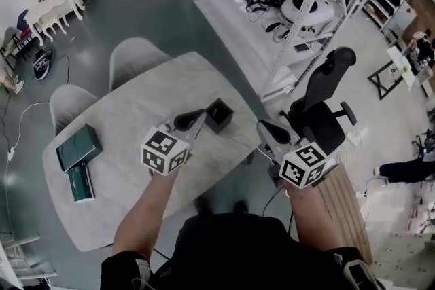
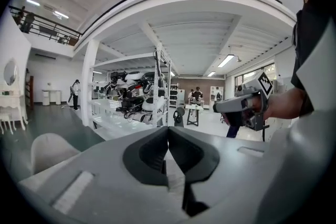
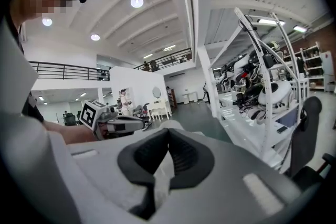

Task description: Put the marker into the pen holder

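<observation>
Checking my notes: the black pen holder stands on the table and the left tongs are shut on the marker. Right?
Not quite. The left gripper view shows the left tongs shut on nothing; no marker is between them. The black pen holder does stand on the table.

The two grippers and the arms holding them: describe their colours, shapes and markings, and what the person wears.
Both the left gripper and the right gripper have light grey bodies with dark curved pads. Each carries a white cube printed with black square markers. The person wears a black short-sleeved top.
</observation>
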